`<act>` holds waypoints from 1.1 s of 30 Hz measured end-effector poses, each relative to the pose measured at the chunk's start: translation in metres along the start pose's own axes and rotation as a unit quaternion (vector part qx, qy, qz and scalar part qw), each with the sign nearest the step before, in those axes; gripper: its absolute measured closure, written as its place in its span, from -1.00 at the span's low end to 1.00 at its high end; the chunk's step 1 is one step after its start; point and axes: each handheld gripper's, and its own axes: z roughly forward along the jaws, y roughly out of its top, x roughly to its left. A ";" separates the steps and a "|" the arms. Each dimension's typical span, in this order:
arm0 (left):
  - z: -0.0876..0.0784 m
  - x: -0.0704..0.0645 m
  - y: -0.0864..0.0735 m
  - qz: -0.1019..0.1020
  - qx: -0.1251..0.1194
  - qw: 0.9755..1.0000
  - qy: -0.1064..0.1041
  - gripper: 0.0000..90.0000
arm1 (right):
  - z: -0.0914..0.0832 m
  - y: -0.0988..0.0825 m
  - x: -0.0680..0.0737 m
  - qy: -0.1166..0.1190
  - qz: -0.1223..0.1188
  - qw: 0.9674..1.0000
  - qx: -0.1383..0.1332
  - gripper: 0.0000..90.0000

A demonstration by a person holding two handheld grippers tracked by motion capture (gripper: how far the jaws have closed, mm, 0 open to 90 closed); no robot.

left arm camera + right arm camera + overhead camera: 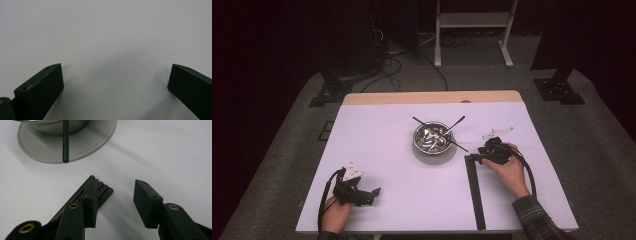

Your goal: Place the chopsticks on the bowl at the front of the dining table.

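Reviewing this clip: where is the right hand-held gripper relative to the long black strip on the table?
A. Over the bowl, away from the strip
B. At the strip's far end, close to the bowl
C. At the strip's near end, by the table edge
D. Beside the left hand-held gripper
B. In the high view the right hand-held gripper sits at the far end of the black strip, just right of the metal bowl.
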 end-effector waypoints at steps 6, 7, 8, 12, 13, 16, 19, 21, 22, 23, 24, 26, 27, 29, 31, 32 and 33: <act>0.000 0.000 0.000 0.000 0.000 1.000 0.000 -1.00 | 0.001 -0.001 0.000 0.001 0.003 1.000 0.002 0.20; 0.000 0.000 0.000 0.000 0.000 1.000 0.000 -1.00 | 0.001 -0.001 0.000 0.002 0.003 1.000 0.002 0.20; 0.000 0.000 0.000 0.000 0.000 1.000 0.000 -1.00 | 0.001 -0.001 0.000 0.002 0.003 1.000 0.002 0.20; 0.000 0.000 0.000 0.000 0.000 1.000 0.000 -1.00 | 0.002 -0.001 0.001 0.002 -0.001 1.000 0.003 0.20; 0.000 0.000 0.000 0.000 0.000 1.000 0.000 -1.00 | 0.002 -0.001 0.002 0.001 -0.001 1.000 0.002 0.20; 0.000 0.000 0.000 0.000 0.000 1.000 0.000 -1.00 | 0.001 -0.001 0.001 0.000 -0.002 1.000 0.004 0.20; 0.000 0.000 0.000 -0.001 0.000 1.000 0.000 -1.00 | 0.000 -0.002 0.000 -0.005 0.001 1.000 0.005 0.20; 0.000 0.000 0.000 -0.001 0.000 1.000 0.000 -1.00 | 0.000 -0.003 -0.001 -0.007 0.002 1.000 0.007 0.20; 0.000 0.000 0.000 -0.001 0.000 1.000 0.000 -1.00 | -0.001 -0.003 -0.001 -0.007 0.002 1.000 0.007 0.20; 0.000 0.000 0.000 0.000 0.000 1.000 0.000 -1.00 | -0.001 -0.003 -0.002 -0.007 0.004 1.000 0.006 0.20; 0.000 0.000 0.000 0.000 0.000 1.000 0.000 -1.00 | -0.001 -0.004 -0.001 -0.007 0.004 1.000 0.007 0.20; 0.000 0.000 0.000 0.000 0.000 1.000 0.000 -1.00 | -0.002 -0.004 -0.001 -0.006 0.003 1.000 0.006 0.20; 0.000 0.000 0.000 -0.001 0.000 1.000 0.000 -1.00 | -0.002 -0.005 -0.001 -0.005 0.004 1.000 0.004 0.20; 0.000 0.000 0.000 -0.001 0.000 1.000 0.000 -1.00 | -0.004 -0.006 0.000 -0.004 0.005 1.000 0.005 0.19; 0.000 0.000 0.000 -0.001 0.000 1.000 0.000 -1.00 | -0.005 -0.007 0.000 -0.004 0.001 1.000 0.004 0.19; 0.000 0.000 0.000 0.000 0.000 1.000 0.000 -1.00 | -0.006 -0.007 0.001 -0.004 0.005 1.000 0.005 0.19; 0.000 0.000 0.000 -0.001 0.000 1.000 0.000 -1.00 | -0.007 -0.008 0.002 -0.003 0.005 1.000 0.005 0.19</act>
